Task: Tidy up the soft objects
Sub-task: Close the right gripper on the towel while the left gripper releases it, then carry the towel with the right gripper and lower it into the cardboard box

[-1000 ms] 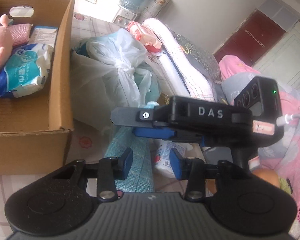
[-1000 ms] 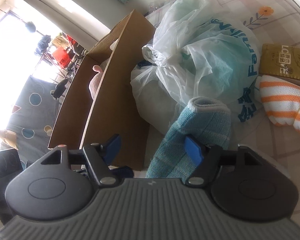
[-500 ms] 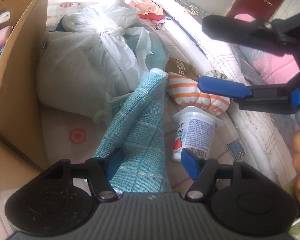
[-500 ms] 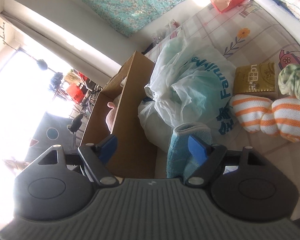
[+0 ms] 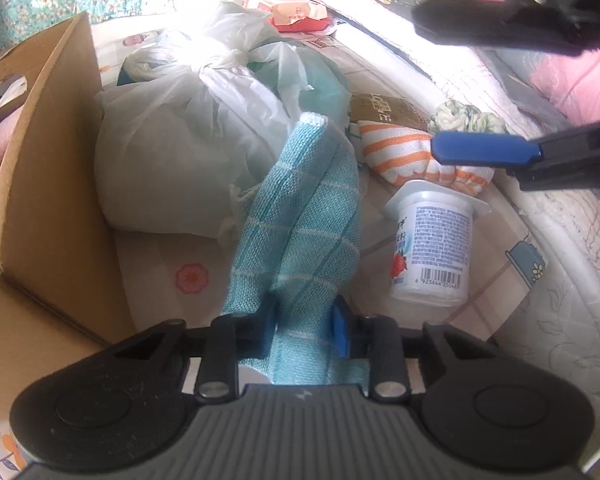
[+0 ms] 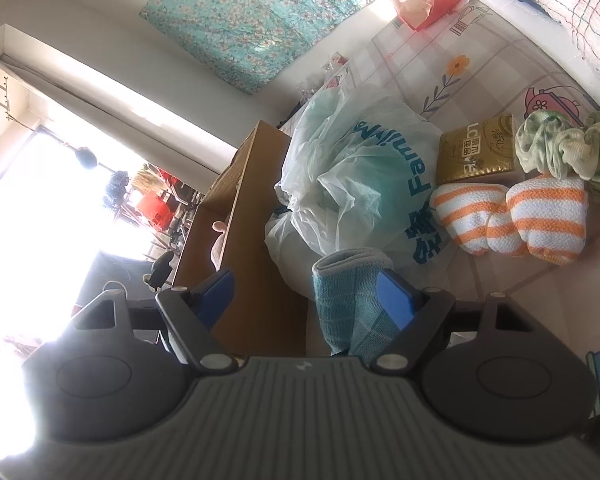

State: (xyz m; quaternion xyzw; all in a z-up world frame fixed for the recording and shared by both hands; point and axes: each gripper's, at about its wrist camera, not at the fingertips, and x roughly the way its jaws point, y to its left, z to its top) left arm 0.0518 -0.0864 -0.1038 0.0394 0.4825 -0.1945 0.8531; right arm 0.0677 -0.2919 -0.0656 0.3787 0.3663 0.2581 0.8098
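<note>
Cardboard box [image 5: 40, 216] at left, tied plastic bag [image 5: 172, 152] beside it. Teal towel [image 5: 300, 220] on mat btwn bag & yogurt cup [image 5: 432, 248]. L gripper [image 5: 304, 320] just closed, pads clamping towel. R gripper [image 6: 304, 296] spread wide, nothing gripped.

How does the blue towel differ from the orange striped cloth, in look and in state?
The blue towel is teal with thin white checks; the orange striped cloth has orange and white bands. The towel is pinched in the left gripper, whose jaws have just been closing; the striped cloth lies bunched and untouched. Both are soft woven fabric.
</note>
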